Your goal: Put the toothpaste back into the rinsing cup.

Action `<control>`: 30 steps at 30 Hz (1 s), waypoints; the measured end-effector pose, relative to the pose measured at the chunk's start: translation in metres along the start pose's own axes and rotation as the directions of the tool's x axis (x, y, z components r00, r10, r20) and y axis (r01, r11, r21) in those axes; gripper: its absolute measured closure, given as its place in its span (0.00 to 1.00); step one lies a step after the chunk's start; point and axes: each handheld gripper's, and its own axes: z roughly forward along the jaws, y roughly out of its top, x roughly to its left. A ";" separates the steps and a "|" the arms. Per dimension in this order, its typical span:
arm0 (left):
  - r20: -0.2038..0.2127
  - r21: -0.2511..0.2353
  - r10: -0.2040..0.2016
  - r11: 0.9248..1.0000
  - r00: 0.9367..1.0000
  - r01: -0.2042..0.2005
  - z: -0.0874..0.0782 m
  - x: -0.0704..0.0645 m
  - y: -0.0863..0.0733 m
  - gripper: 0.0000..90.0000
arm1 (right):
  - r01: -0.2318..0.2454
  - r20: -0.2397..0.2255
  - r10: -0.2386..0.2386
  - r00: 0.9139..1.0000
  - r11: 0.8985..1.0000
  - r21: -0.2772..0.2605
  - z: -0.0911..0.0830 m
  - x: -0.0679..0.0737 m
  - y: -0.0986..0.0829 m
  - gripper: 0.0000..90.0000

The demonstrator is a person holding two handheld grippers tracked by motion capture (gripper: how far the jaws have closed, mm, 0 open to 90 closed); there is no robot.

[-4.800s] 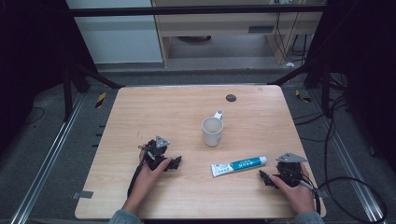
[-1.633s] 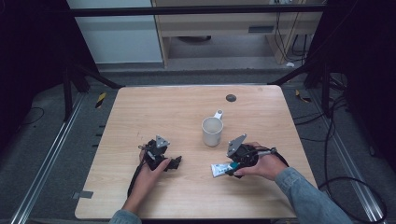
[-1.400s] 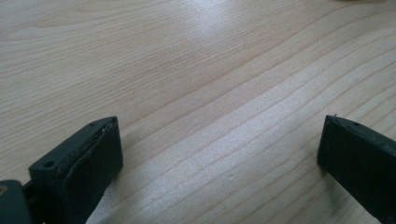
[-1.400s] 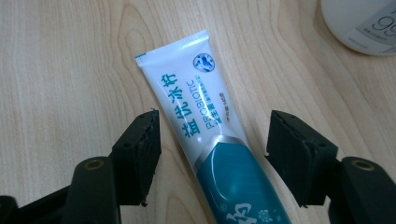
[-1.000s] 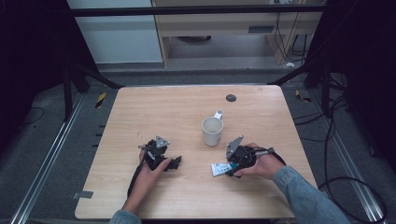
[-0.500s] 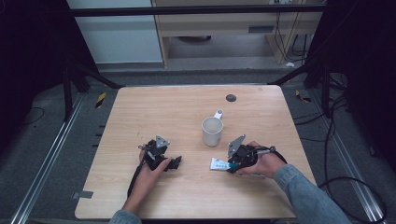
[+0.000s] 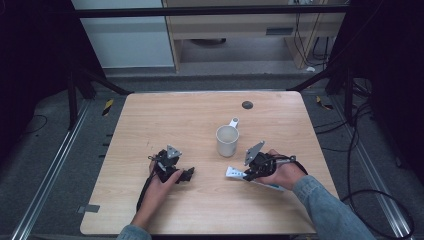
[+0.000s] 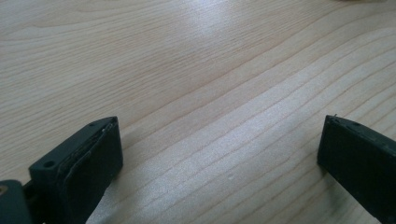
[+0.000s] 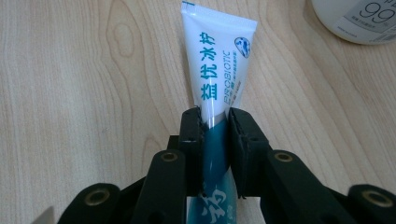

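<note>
Grasp step in hand: right tongs (image 9: 215, 122) pinch the toothpaste tube (image 9: 217, 74) mid-body, flat on the tabletop (image 7: 200, 120) near its right front corner, just before the cup (image 7: 227, 140). Left tongs (image 8: 219, 154) rest wide apart, empty. Next move likely calls for a level lift.

Left claw (image 7: 186, 174) spread wide; right claw (image 9: 214, 122) clamped, forearms low
</note>
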 end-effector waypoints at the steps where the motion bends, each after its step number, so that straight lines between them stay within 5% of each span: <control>1: 0.001 0.000 0.000 1.000 1.000 0.000 0.000 0.000 0.000 0.00 | -0.001 0.000 0.001 1.000 1.000 0.001 0.000 0.000 0.000 0.85; 30: 0.000 0.000 0.000 1.000 1.000 0.000 0.000 0.000 0.000 0.00 | -0.007 0.035 0.006 0.999 1.000 0.008 -0.011 0.006 0.006 0.89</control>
